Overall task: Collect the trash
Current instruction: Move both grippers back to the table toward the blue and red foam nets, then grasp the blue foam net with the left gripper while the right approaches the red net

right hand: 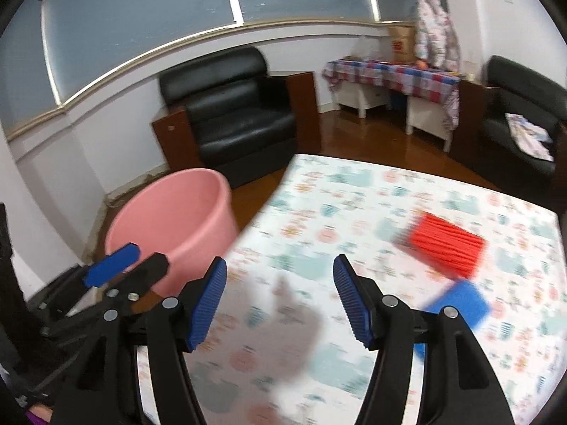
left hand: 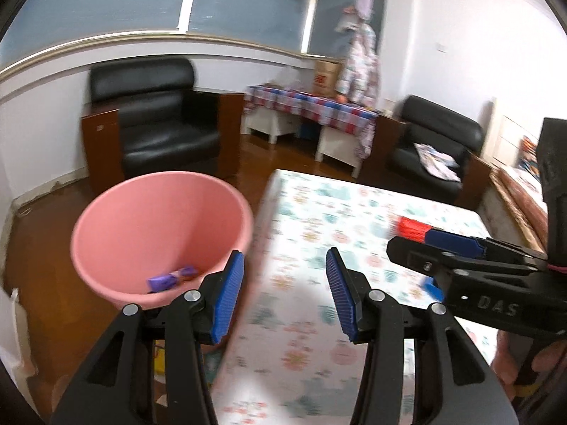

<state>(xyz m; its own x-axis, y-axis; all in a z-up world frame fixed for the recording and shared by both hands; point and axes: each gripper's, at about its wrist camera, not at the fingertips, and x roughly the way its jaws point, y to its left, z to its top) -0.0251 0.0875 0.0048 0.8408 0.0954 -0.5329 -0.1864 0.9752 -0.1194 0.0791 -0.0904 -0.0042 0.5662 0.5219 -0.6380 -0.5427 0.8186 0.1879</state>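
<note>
L tool (left hand: 285, 292) & R tool (right hand: 280, 306) both released, empty; red ribbed wrapper (right hand: 447, 244) blurred on table.

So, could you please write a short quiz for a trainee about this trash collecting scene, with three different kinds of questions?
1. True or false: the pink bin already holds a purple wrapper.
2. Which item lies on the patterned table?
A. a green bottle
B. a red packet
C. a white cup
3. Fill in: between the fingers of the right gripper and of the left gripper there is ____.

Key: 1 true; 2 B; 3 nothing, both are open and empty.
</note>
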